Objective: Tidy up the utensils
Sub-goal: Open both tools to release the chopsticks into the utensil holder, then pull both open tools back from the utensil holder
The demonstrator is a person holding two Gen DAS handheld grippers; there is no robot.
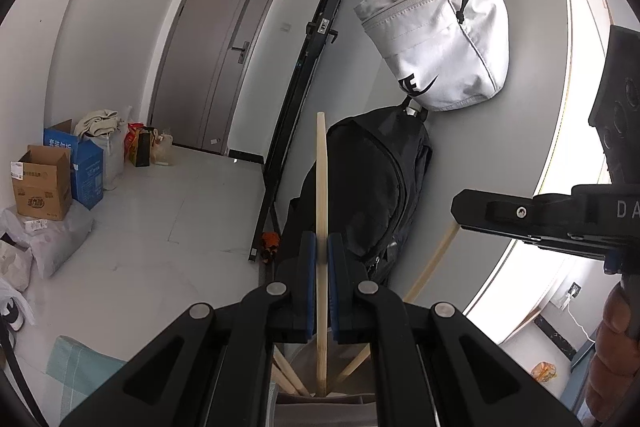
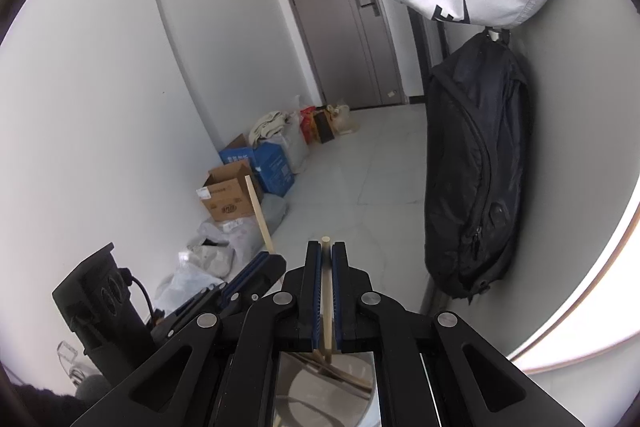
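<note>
- Two bags, white point(image 1: 440, 31) and black point(image 1: 376, 195), hung just ahead.
- Left gripper point(image 1: 322, 251) clamped one chopstick point(image 1: 321, 179); right gripper point(image 2: 326, 263) clamped another point(image 2: 327, 291).
- More chopsticks stood in the holder point(image 1: 304, 359) below.

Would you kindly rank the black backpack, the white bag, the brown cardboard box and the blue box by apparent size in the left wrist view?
1. White bag and black backpack: similar, the backpack partly hidden, so unranked.
2. Brown cardboard box and blue box: smaller, similar, overlapping and farther off, so unsure.
</note>
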